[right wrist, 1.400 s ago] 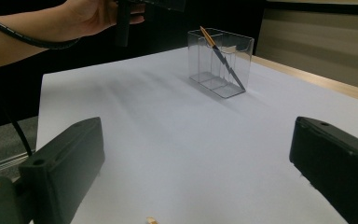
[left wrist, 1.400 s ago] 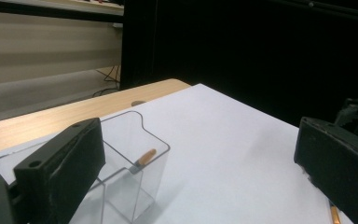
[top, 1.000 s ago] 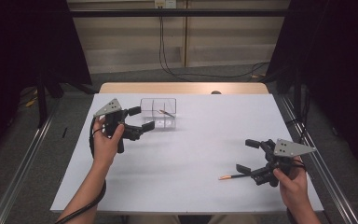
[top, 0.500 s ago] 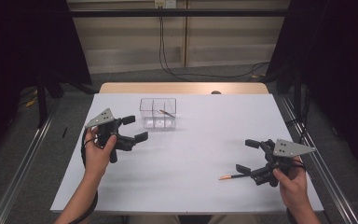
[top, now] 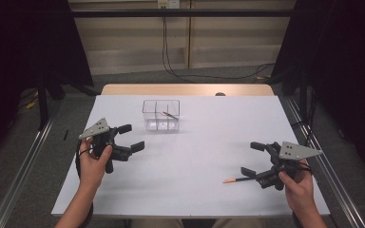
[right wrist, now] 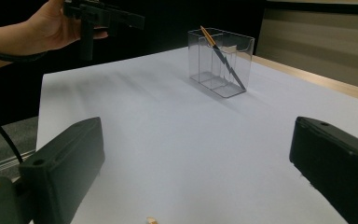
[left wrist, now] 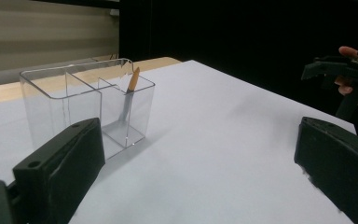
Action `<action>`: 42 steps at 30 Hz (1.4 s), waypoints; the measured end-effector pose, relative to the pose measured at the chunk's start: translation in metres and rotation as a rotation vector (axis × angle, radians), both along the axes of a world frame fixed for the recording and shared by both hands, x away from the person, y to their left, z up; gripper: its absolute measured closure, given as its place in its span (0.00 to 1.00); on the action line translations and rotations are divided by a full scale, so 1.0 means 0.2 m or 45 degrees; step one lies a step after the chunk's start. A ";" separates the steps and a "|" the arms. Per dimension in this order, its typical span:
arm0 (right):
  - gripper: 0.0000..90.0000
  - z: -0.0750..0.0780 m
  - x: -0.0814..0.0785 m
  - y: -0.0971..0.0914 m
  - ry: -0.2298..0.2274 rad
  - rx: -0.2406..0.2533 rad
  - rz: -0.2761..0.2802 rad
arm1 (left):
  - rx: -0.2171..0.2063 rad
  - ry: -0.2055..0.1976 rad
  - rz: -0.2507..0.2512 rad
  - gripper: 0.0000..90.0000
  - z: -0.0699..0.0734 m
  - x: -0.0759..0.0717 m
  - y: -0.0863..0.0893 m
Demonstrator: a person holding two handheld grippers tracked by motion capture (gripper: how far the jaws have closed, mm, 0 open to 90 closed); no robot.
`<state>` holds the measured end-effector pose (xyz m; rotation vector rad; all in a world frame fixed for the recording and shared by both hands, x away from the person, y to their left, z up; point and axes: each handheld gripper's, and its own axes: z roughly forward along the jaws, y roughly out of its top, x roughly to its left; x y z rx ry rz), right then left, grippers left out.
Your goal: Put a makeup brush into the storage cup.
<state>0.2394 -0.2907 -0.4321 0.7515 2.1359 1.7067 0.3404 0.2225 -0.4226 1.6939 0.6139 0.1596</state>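
- While the right gripper [top: 253, 158] sits where it was a second ago at the near right of the table [top: 204, 156], the left gripper [top: 130, 137] has drawn back from the box [top: 160, 115] toward the near left edge, and it now hangs well apart from that box.
- Nothing else on the table has shifted: the box keeps its place at the far middle, and the loose pencil [top: 237, 180] lies as before.
- Left gripper: jaws spread wide, holding nothing; in the left gripper view the box [left wrist: 86, 105] stands beyond them.
- Right gripper: jaws also spread wide and empty; the loose pencil lies flat on the table just beside its near jaw, and I cannot tell whether it touches.
- Count: two grippers, one in each hand.
- Count: two pencils, one loose on the table, and one [top: 169, 114] leaning tilted inside the box's right compartment, its tip [left wrist: 133, 78] above the rim.
- Count: one clear box, split into compartments.
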 end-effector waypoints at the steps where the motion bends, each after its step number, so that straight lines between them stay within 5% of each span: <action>1: 0.03 0.00 0.00 0.00 0.000 0.001 0.001 | -0.004 0.001 0.000 0.02 0.00 -0.01 0.00; 30: 0.03 -0.03 0.04 0.05 0.046 -0.042 0.026 | -0.003 -0.039 0.064 0.02 0.00 -0.13 0.12; 42: 0.03 -0.04 0.06 0.07 0.130 -0.158 0.011 | 0.001 -0.034 0.057 0.02 -0.01 -0.11 0.12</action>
